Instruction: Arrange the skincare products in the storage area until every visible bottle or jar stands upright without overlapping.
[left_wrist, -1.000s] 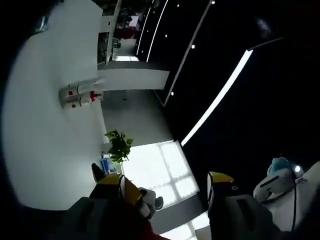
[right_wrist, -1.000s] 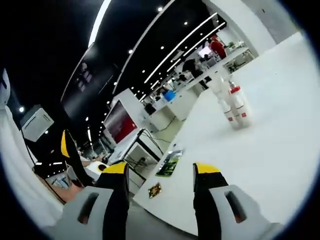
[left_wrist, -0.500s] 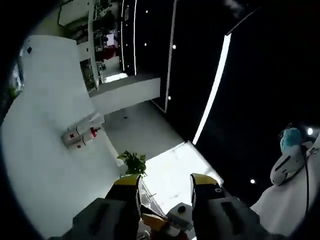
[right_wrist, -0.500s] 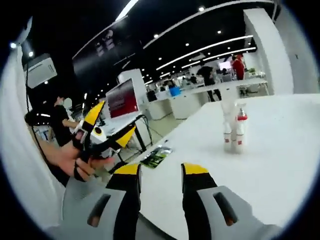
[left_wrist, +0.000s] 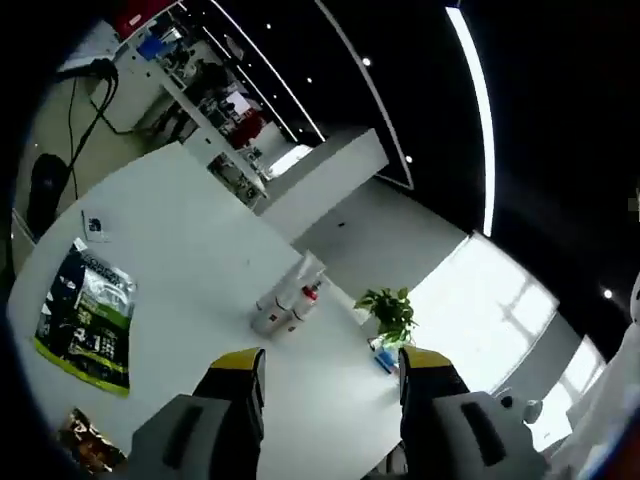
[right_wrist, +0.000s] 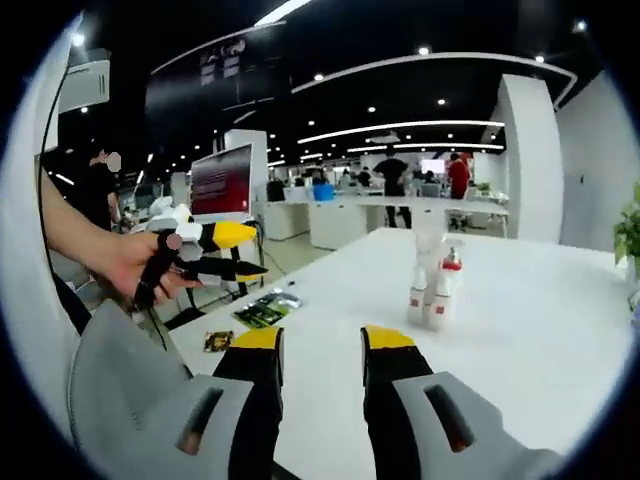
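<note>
1. Skincare bottles stood upright in one tight cluster mid-counter, touching; two or three, exact count unclear. One had a red cap.
2. White counter lay bare all around the cluster; its far edge ran close behind the bottles in the left gripper view.
3. One green packet and one small dark packet lay near the counter's edge, well apart from the bottles.
4. One potted plant stood beyond the far edge.
5. Left gripper was off the counter, jaws parted, empty.
6. Right gripper was over the near edge, jaws apart, empty.
</note>
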